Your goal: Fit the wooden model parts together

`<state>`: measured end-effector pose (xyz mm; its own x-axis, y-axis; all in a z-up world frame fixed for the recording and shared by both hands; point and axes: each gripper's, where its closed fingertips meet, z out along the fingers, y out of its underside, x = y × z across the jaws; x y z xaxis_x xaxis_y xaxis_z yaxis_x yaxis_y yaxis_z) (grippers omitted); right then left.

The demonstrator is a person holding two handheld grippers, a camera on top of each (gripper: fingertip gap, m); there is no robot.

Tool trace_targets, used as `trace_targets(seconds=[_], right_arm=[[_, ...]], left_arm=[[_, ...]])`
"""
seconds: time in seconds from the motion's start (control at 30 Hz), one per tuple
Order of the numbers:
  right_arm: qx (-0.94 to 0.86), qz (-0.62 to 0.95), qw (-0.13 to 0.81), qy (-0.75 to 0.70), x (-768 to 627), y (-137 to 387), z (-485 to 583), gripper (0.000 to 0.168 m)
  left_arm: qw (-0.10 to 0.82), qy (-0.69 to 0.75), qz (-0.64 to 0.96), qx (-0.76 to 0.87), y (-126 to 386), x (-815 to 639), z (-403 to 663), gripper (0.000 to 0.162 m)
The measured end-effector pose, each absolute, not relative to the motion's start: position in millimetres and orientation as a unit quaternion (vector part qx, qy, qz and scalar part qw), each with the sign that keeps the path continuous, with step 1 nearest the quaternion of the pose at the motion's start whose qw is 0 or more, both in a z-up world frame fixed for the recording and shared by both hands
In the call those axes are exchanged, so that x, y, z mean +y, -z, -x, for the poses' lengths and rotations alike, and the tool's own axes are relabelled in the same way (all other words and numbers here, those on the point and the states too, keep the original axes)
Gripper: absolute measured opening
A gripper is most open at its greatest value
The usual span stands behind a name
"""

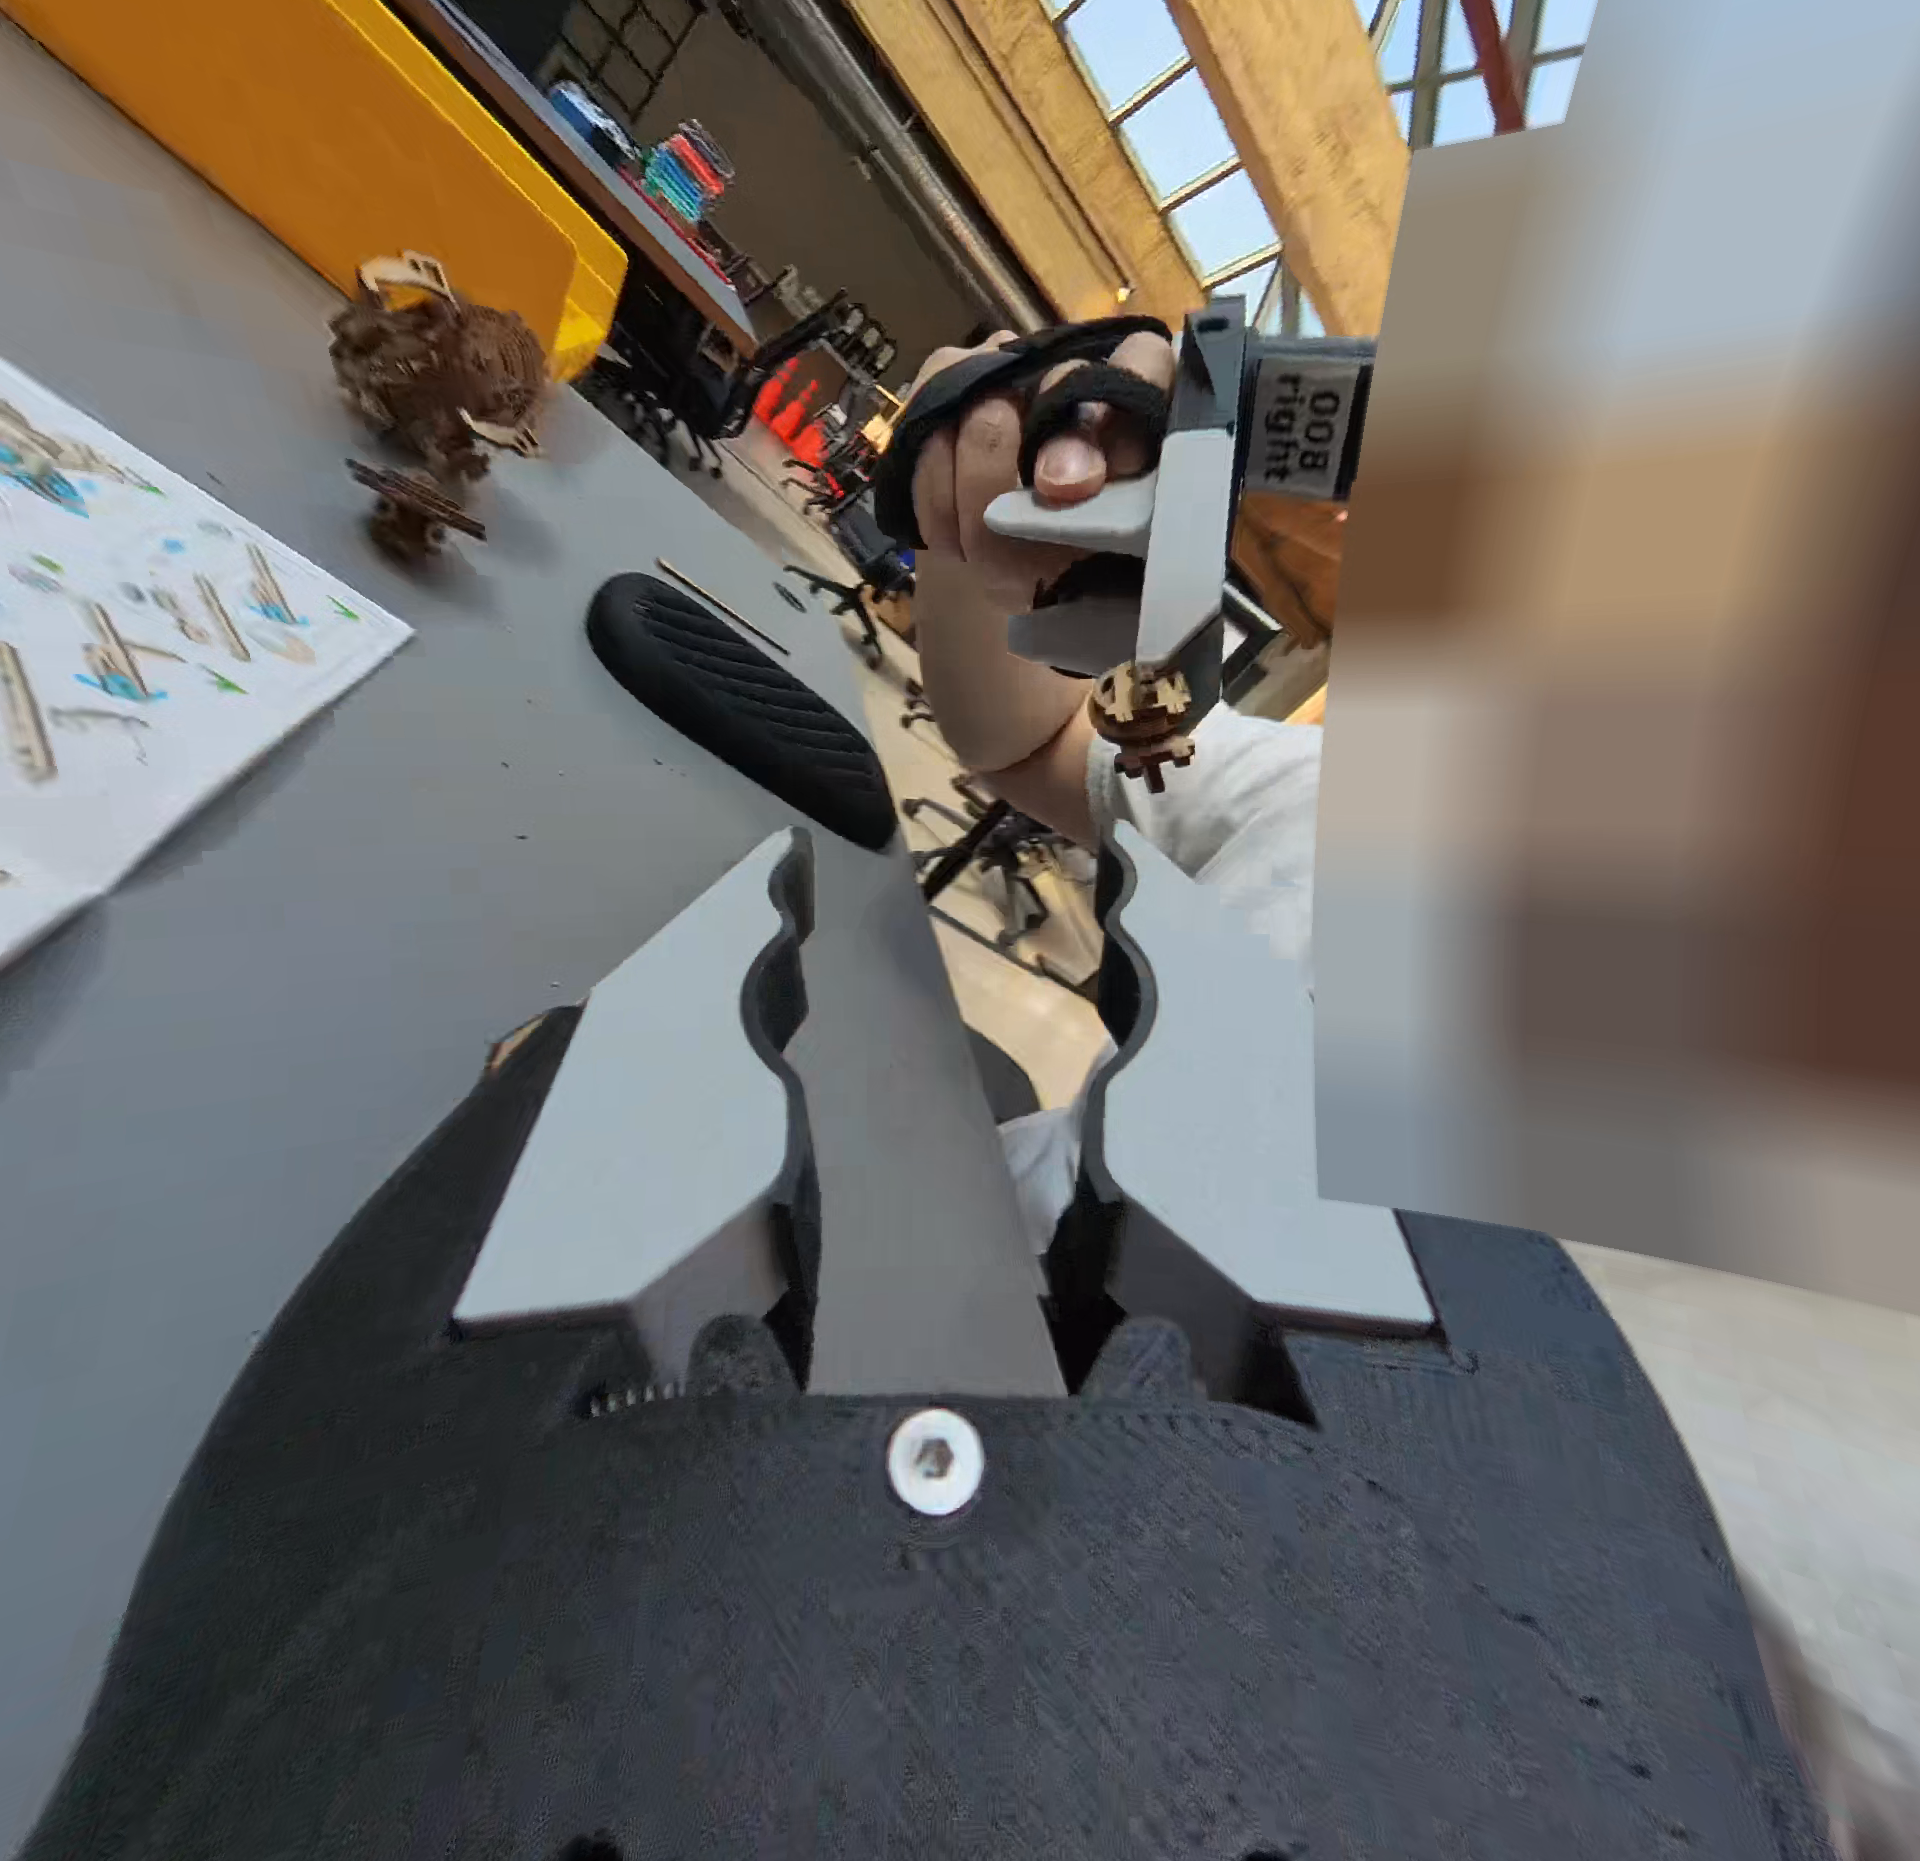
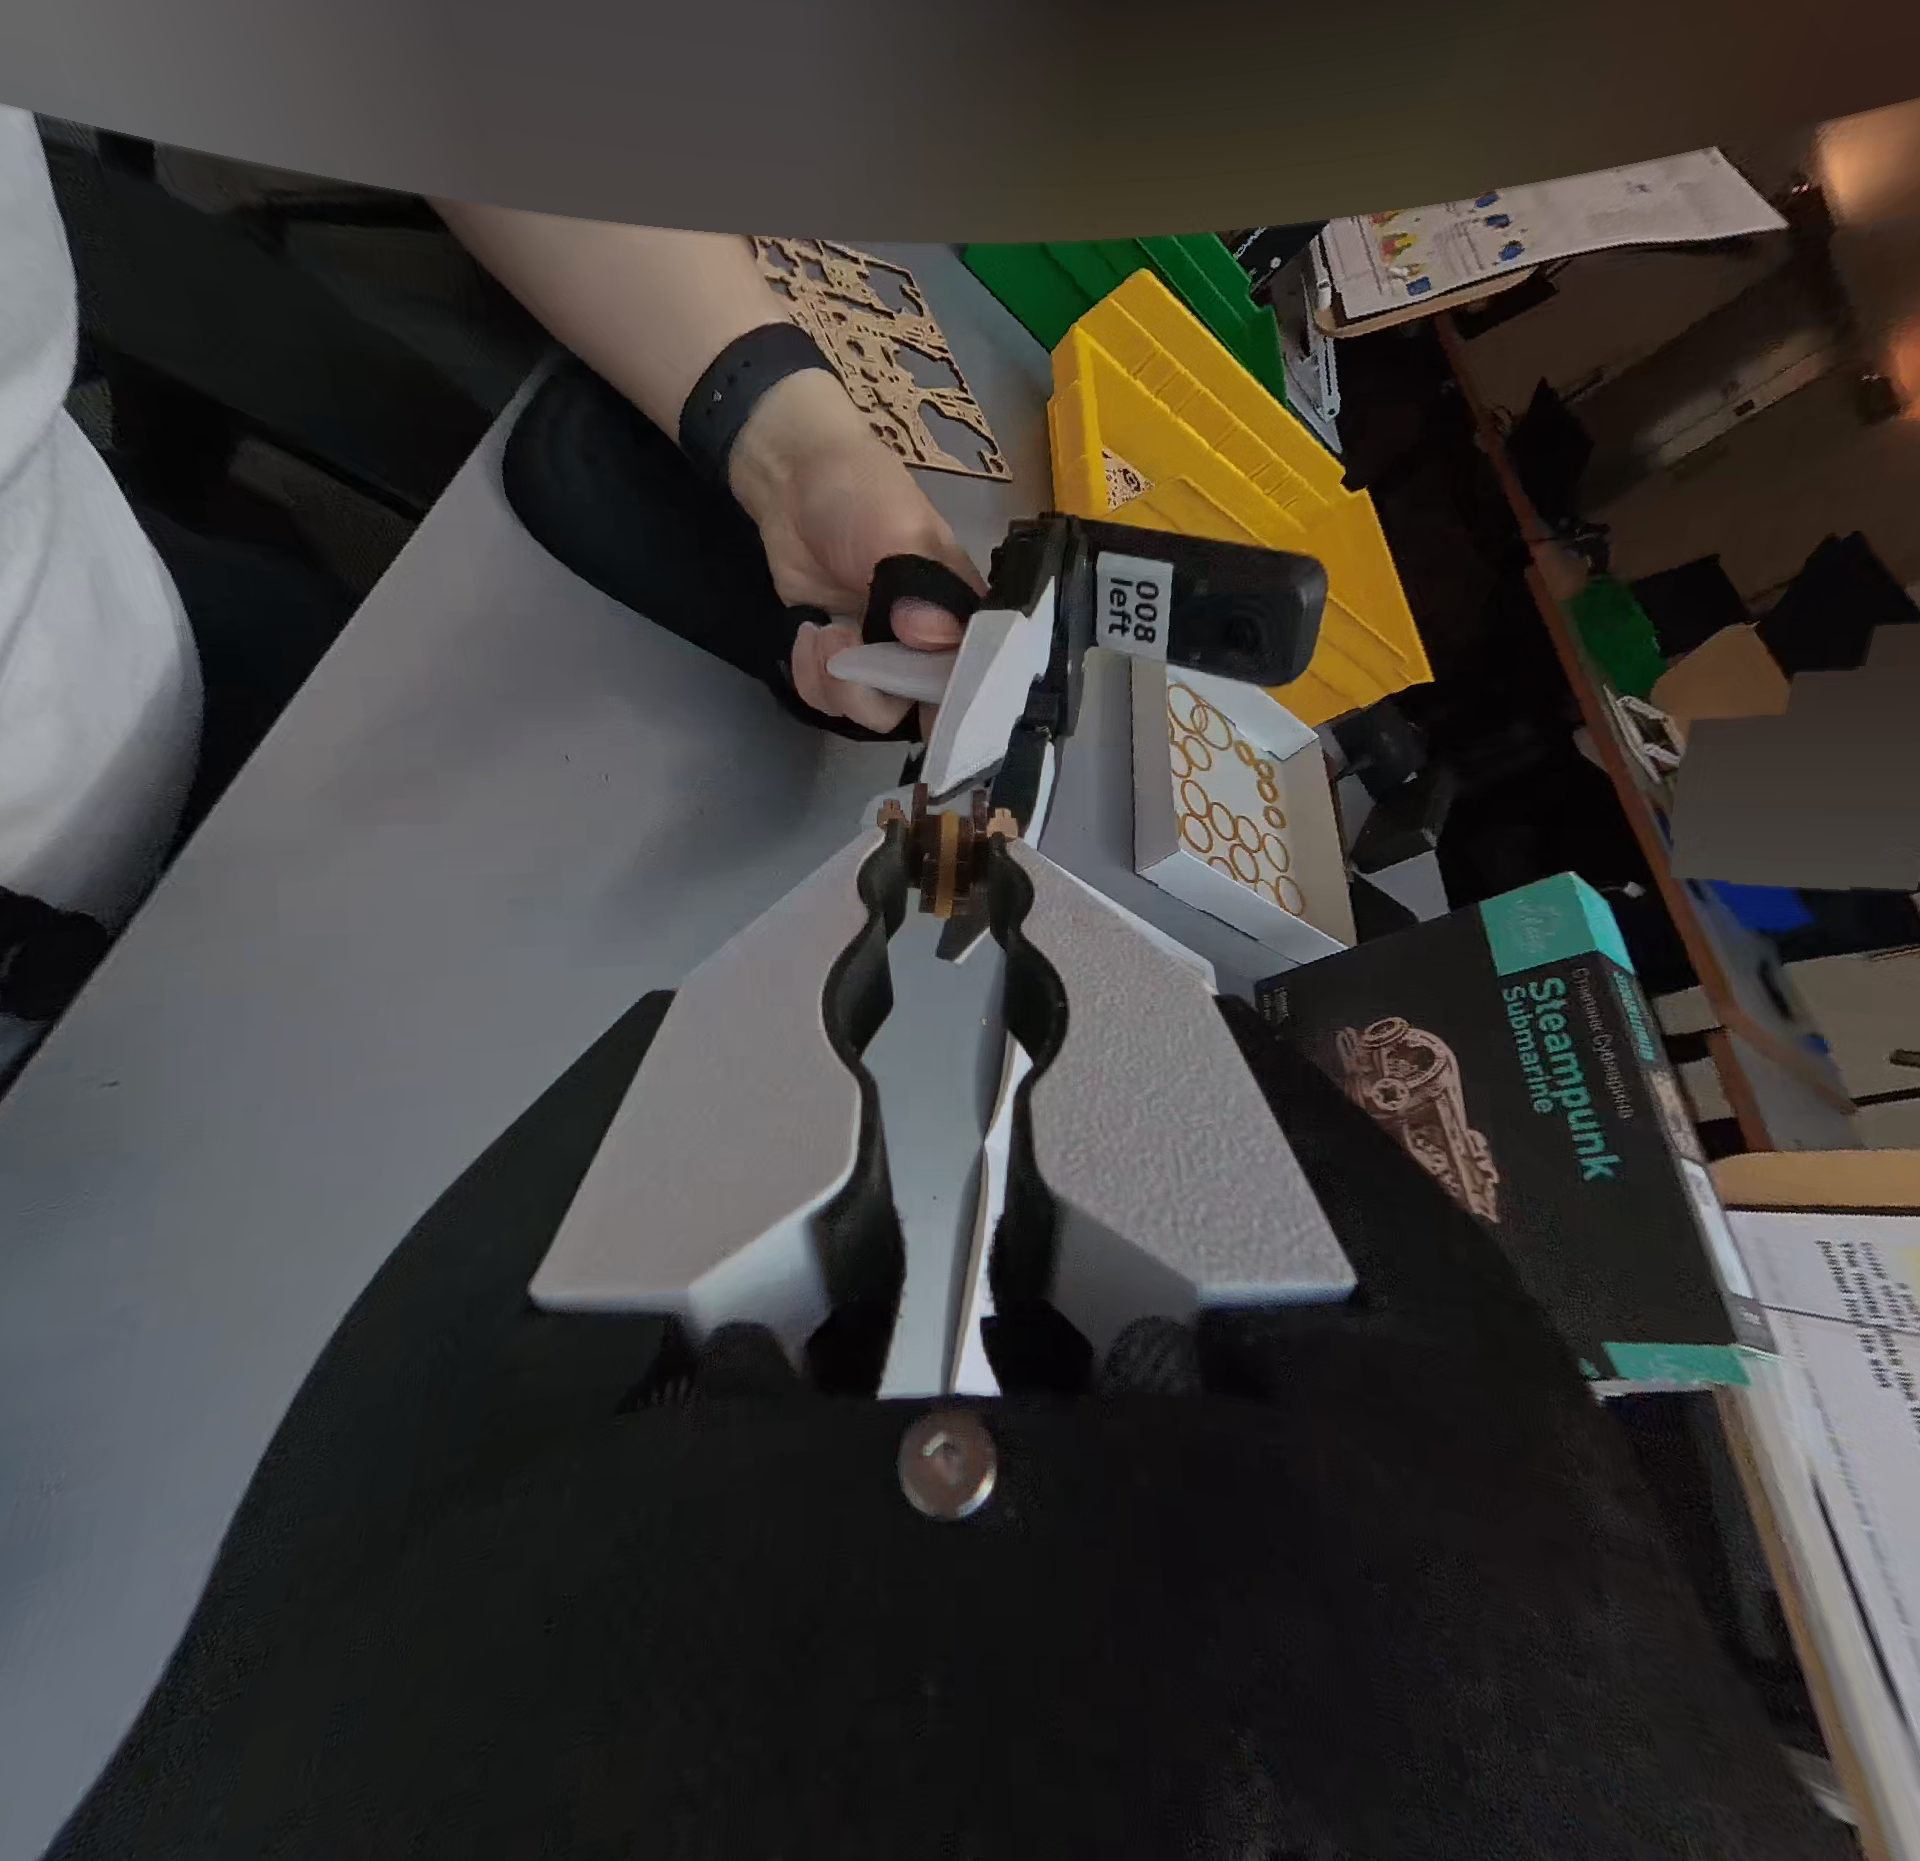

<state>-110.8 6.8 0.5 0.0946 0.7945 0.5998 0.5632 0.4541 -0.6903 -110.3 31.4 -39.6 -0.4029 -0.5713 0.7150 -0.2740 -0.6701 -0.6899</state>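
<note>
Small wooden gear assembly held above the worktop

The right gripper (image 2: 943, 861) has its jaws clamped on the wooden gear assembly (image 2: 943, 866), near the worktop's (image 2: 436, 876) front edge; the left gripper (image 1: 956, 855) has its jaws apart, empty.

Each hand-held gripper has a black, rough-textured body, a silver screw head at its centre, and two pale grey fingers with wavy black inner pads: left hand-held gripper (image 1: 956, 855), right hand-held gripper (image 2: 943, 855). Black straps loop over the person's fingers; a dark wristband (image 2: 743, 383) circles the left wrist; the sleeve (image 1: 1205, 783) is white.
</note>
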Motion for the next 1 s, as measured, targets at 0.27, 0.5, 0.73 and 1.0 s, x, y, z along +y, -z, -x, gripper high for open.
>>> trace_targets(seconds=[0.27, 0.5, 0.73, 1.0], right_arm=[[-0.559, 0.600, 0.495, -0.288, 10, 1, 109, 0.014], [-0.565, 0.607, 0.488, -0.271, 10, 11, 112, 0.014], [-0.557, 0.609, 0.484, -0.292, 7, 13, 112, 0.014], [-0.560, 0.595, 0.502, -0.284, 5, 14, 111, 0.015]], left_arm=[[0.458, 0.441, 0.451, 0.626, 26, 16, 105, 0.058], [0.465, 0.447, 0.435, 0.629, 21, 4, 98, 0.028], [0.482, 0.430, 0.426, 0.633, 23, 2, 98, 0.027], [0.469, 0.457, 0.438, 0.616, 25, 1, 100, 0.027]])
